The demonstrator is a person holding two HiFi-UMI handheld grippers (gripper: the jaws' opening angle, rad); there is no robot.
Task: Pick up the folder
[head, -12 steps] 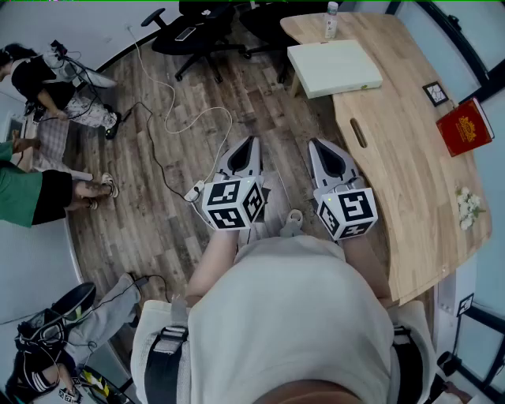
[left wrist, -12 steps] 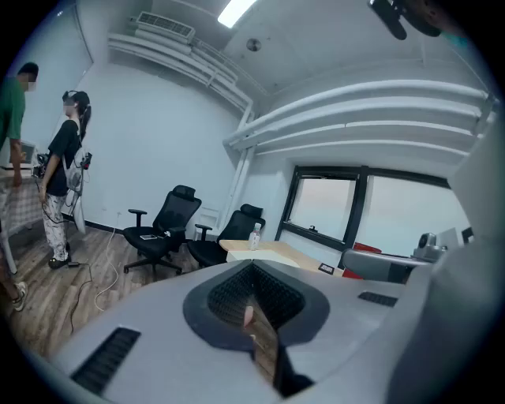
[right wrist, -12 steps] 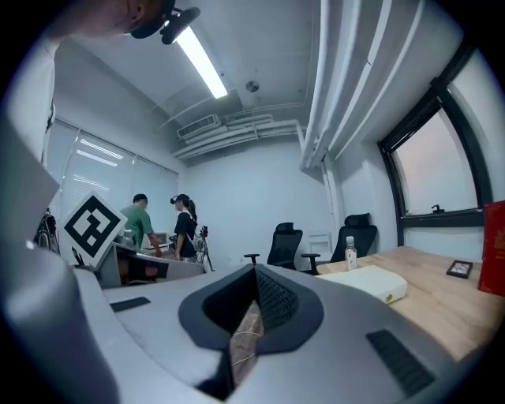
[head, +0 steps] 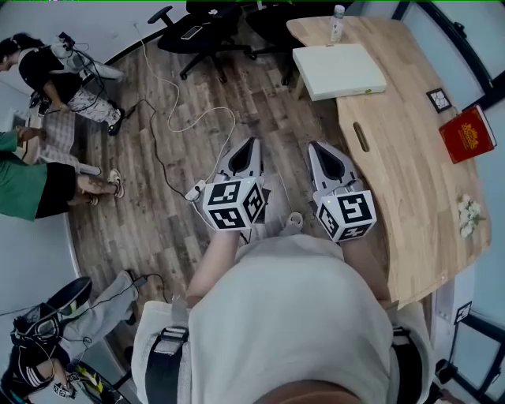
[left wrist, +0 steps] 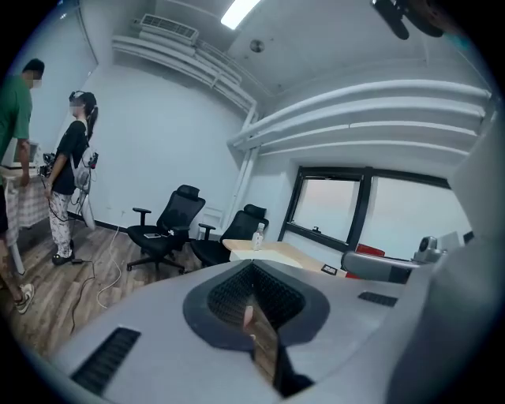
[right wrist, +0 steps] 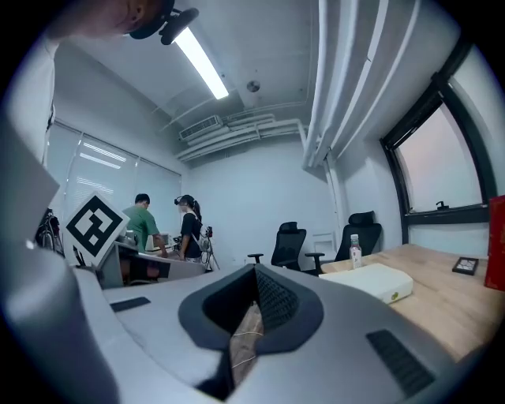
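The folder [head: 339, 71], a pale cream flat case, lies on the far end of the curved wooden table [head: 410, 197], beside a water bottle [head: 338, 22]. In the right gripper view the folder [right wrist: 371, 280] shows ahead to the right, well beyond the jaws. My left gripper [head: 251, 144] and right gripper [head: 319, 148] are held side by side in front of the person's body, over the wood floor and short of the table. Both point forward. Each pair of jaws is shut with nothing between them, as the left gripper [left wrist: 252, 265] and right gripper [right wrist: 256, 268] show in their own views.
A red book [head: 467, 134], a small framed marker [head: 439, 99] and white flowers [head: 469, 213] lie on the table's right side. Black office chairs [head: 197, 35] stand at the far end. A white cable [head: 170, 118] trails across the floor. People stand at the left [head: 47, 71].
The head view has shifted slightly, so the table sits a little higher in the picture. Both grippers keep their places and stay shut.
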